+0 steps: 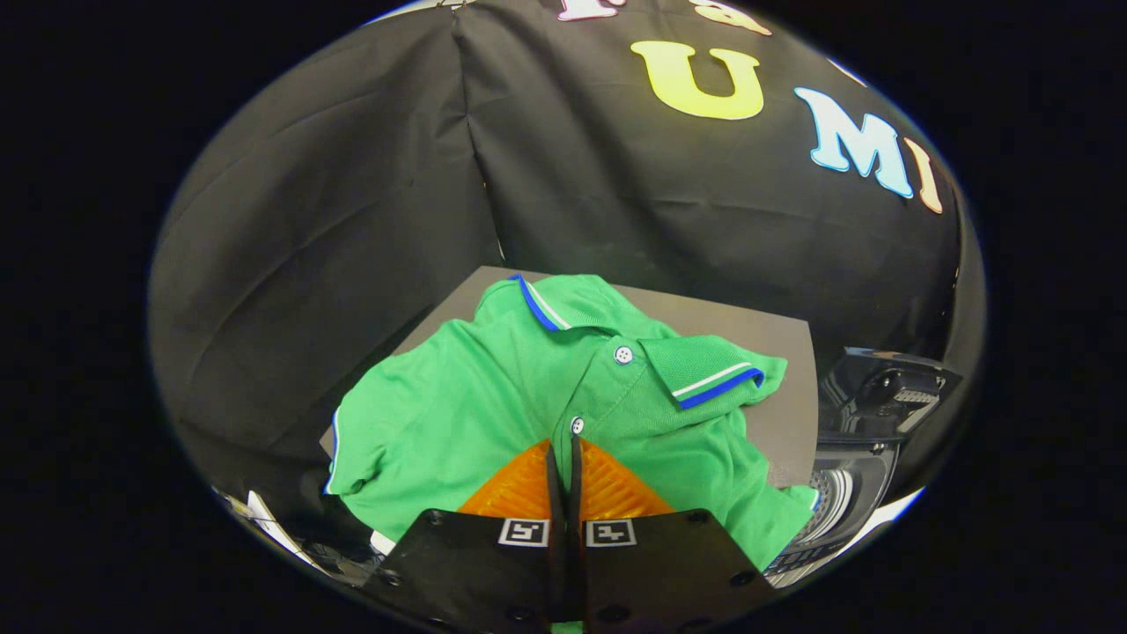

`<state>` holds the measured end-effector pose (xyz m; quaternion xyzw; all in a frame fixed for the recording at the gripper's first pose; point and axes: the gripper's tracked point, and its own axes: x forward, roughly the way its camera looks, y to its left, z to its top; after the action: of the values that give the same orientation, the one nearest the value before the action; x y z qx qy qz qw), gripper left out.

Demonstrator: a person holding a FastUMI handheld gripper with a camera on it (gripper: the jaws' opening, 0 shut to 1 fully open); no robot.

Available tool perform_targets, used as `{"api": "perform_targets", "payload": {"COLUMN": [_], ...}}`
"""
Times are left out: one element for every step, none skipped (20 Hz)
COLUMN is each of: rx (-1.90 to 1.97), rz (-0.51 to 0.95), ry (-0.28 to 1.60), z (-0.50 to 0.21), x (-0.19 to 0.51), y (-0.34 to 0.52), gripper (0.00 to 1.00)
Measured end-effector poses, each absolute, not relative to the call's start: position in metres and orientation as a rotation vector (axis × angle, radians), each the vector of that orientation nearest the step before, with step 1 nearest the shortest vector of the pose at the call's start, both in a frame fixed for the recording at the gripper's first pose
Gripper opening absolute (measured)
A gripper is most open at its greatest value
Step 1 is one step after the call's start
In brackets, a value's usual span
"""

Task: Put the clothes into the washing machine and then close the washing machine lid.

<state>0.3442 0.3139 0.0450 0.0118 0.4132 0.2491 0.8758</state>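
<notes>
Green polo shirt [493, 396], one only, lies spread on a dark table [779, 352], just ahead of and partly under the gripper [563, 453]. Its fingers are pressed together over the shirt's placket near the lower button; whether they pinch fabric, I cannot tell. To the right, beyond the table's edge, one washing machine [858, 475] stands with its lid [885, 387] raised.

A: Your gripper [563, 446], what's the body like?
B: Two black plates [458, 572], with a square black-and-white marker [524, 532] on each. Round screws [431, 517] sit outward of the markers. Your ribbed fingers [519, 489] are just ahead of the markers, closed together.
</notes>
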Motion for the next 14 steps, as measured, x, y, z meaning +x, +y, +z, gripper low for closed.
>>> {"api": "perform_targets", "payload": {"rx": [0.027,0.031,0.037,0.042,0.046,0.054,0.057,0.061,0.066,0.072,0.081,0.08,0.075,0.074], "rz": [0.522,0.523,0.522,0.521,0.519,0.517,0.512,0.506,0.499,0.494,0.491,0.485,0.474,0.461], "ry": [0.851,0.841,0.827,0.812,0.8,0.786,0.775,0.766,0.759,0.759,0.759,0.756,0.749,0.741], "z": [0.053,0.061,0.069,0.076,0.083,0.092,0.099,0.105,0.109,0.112,0.115,0.117,0.12,0.124], "x": [0.343,0.343,0.345,0.347,0.348,0.35,0.35,0.352,0.353,0.354,0.353,0.354,0.355,0.356], "y": [0.312,0.31,0.309,0.306,0.302,0.299,0.295,0.29,0.287,0.281,0.276,0.269,0.26,0.252], "gripper": [0.02,0.01,0.01,0.01,0.01,0.01,0.01,0.01,0.01,0.01,0.01,0.01,0.01,0.01]}}
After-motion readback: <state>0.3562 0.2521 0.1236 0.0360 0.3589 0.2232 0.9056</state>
